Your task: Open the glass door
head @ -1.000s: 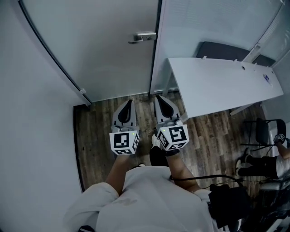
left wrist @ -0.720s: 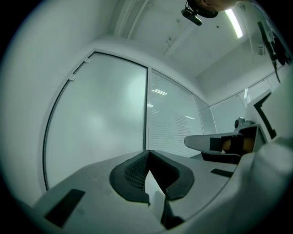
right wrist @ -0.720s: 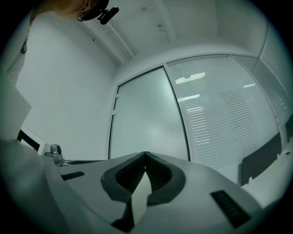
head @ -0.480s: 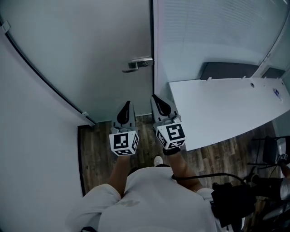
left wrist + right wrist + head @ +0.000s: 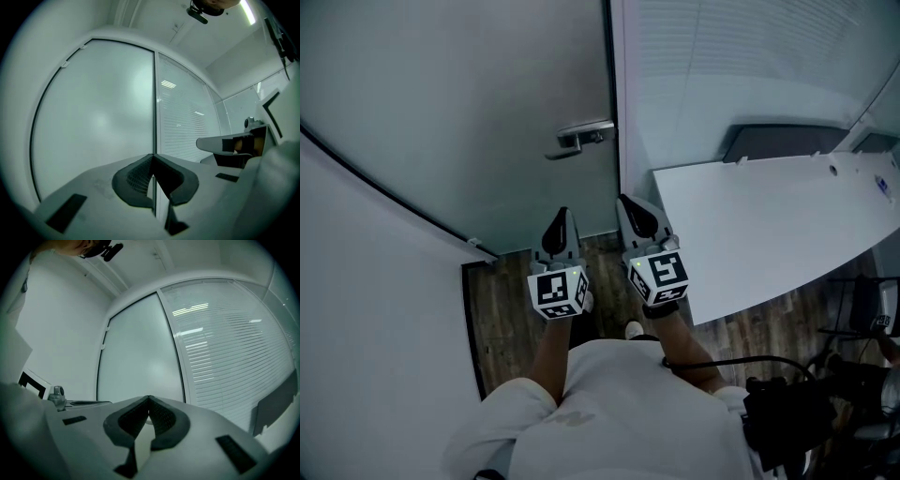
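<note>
The left gripper (image 5: 563,213) has its jaws pressed together with nothing between them, and its own view shows the dark pads meeting at the tip. The right gripper (image 5: 623,200), just beside it on the right, is likewise closed and empty. Both are held side by side, pointing at the far wall, each with its marker cube towards the person's white shirt (image 5: 609,412).

Beyond the tips stands the frosted glass door (image 5: 478,112), its right edge lying along a dark frame post. Its metal handle (image 5: 578,138) sits at that right edge, farther off than both grippers and clear of them. Right of the post is a glass partition with blinds (image 5: 731,56). A white bench (image 5: 769,220) reaches in from the right, near the right gripper. Dark wood-look floor (image 5: 511,309) shows below the grippers.
</note>
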